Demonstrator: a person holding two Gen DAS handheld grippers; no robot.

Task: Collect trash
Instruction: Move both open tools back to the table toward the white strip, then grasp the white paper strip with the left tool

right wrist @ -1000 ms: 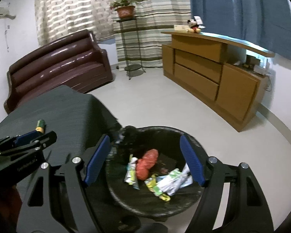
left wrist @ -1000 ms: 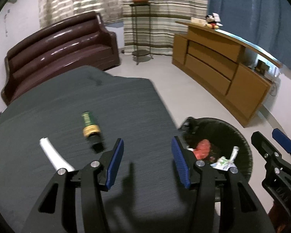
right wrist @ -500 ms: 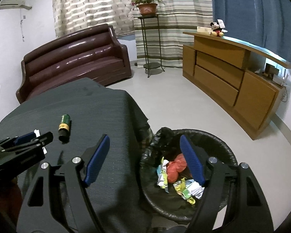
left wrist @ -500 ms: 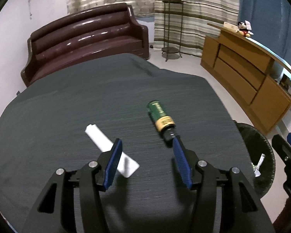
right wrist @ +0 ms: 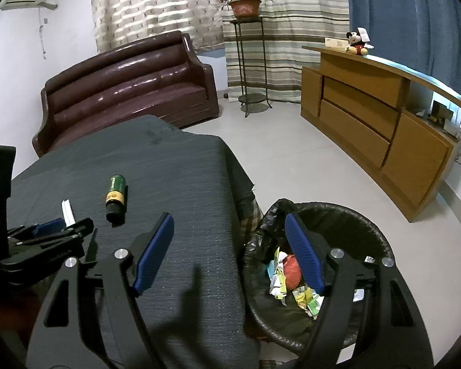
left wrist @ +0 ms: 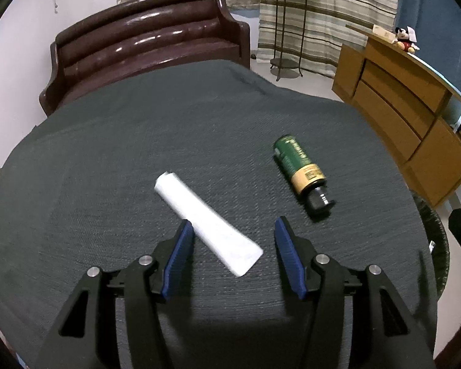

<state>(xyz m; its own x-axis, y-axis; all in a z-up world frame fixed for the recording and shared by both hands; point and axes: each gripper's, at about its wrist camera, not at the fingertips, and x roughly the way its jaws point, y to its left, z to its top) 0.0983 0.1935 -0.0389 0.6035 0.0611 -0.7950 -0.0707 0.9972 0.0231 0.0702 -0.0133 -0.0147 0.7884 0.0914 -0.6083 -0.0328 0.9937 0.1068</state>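
Observation:
A flat white tube (left wrist: pixel 204 220) lies on the dark grey tablecloth (left wrist: pixel 138 141), its near end between the blue pads of my left gripper (left wrist: pixel 233 233), which is open and just above the cloth. A green bottle with a yellow label and black cap (left wrist: pixel 302 173) lies to the tube's right. In the right wrist view the bottle (right wrist: pixel 116 195) and tube (right wrist: pixel 67 212) show at left. My right gripper (right wrist: pixel 227 230) is open and empty over the table's right edge, beside the black-lined trash bin (right wrist: pixel 368 224) holding wrappers and a red wad (right wrist: pixel 292 272).
A brown sofa (left wrist: pixel 150 46) stands behind the table. A wooden sideboard (right wrist: pixel 381 132) runs along the right wall with a soft toy (right wrist: pixel 358 43) on top. A plant stand (right wrist: pixel 247 61) stands by the curtains. The bin (left wrist: pixel 436 240) sits on the floor right of the table.
My left gripper has swung left from the bin side to over the white tube. My right gripper has lifted and shifted left, from over the bin to the table's edge.

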